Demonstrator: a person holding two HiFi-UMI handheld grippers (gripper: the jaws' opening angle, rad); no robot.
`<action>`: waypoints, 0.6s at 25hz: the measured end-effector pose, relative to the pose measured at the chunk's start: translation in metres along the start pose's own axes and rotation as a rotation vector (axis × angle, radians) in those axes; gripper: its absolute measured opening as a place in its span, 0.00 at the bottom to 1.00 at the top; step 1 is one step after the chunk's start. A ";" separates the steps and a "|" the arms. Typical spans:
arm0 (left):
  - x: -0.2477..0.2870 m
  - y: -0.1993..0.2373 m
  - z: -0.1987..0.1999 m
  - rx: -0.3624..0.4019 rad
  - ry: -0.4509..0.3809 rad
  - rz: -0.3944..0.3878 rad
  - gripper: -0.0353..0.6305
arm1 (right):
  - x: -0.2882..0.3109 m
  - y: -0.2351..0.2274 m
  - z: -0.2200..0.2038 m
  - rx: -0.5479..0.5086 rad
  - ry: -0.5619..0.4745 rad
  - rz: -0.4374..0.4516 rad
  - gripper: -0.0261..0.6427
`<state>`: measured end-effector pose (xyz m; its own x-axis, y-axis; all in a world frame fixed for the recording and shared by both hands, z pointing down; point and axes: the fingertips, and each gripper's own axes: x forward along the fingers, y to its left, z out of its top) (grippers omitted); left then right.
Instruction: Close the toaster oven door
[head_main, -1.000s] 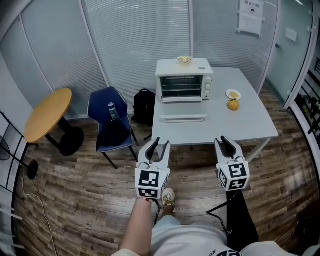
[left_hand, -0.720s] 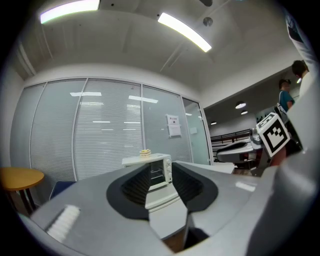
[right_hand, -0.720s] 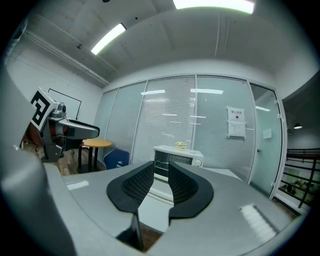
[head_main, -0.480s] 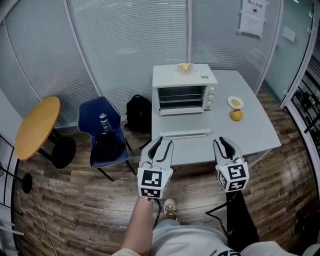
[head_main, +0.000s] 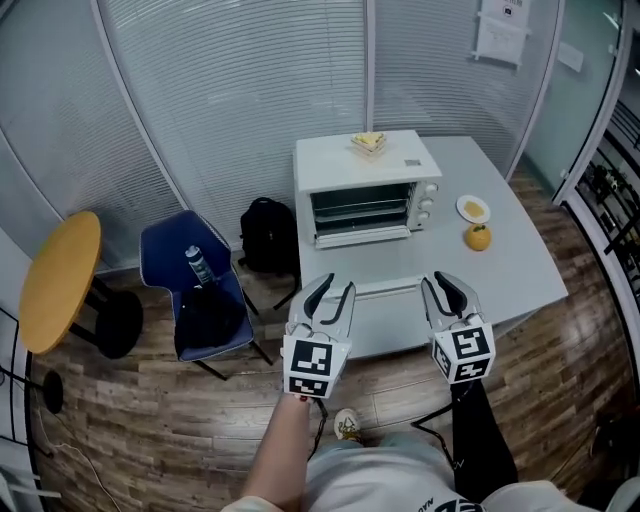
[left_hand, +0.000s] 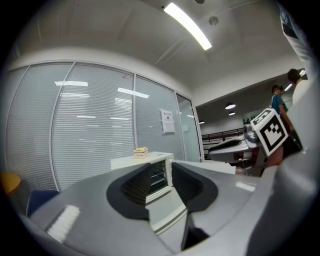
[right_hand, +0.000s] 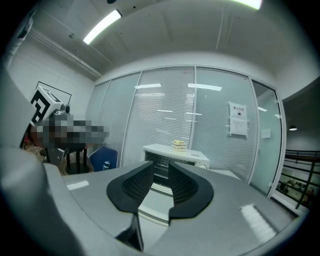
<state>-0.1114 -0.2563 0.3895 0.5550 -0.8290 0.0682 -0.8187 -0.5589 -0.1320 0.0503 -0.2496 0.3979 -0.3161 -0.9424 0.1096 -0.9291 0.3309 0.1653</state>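
White toaster oven (head_main: 365, 190) sits at the rear left of the pale grey bench (head_main: 515, 245). Its door (head_main: 378, 272) hangs open, lying flat toward the bench's near edge. Left gripper (head_main: 335, 287) and right gripper (head_main: 441, 282) are side by side at the door's front edge. Fingers spread on both, nothing between them. Round orange fruit (head_main: 478, 237) lies right of the oven.

I have stepped closer to the toaster oven (head_main: 365, 185), which sits lower in the head view than a second ago. The left gripper (head_main: 333, 290) and right gripper (head_main: 442, 285), earlier over the floor well short of the oven, now reach its table (head_main: 520, 250), one at each end of the open door (head_main: 385, 288).
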 end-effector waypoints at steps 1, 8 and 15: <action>0.006 0.004 -0.002 0.000 0.002 -0.006 0.28 | 0.007 0.000 0.000 0.002 0.000 0.000 0.15; 0.040 0.019 -0.025 -0.005 0.032 -0.039 0.28 | 0.038 -0.002 -0.016 0.008 0.031 -0.013 0.15; 0.063 0.018 -0.059 -0.024 0.081 -0.048 0.16 | 0.049 -0.003 -0.045 0.002 0.083 0.013 0.04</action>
<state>-0.0998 -0.3199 0.4495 0.5804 -0.7996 0.1539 -0.7955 -0.5972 -0.1026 0.0461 -0.2949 0.4469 -0.3107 -0.9307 0.1930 -0.9255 0.3425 0.1617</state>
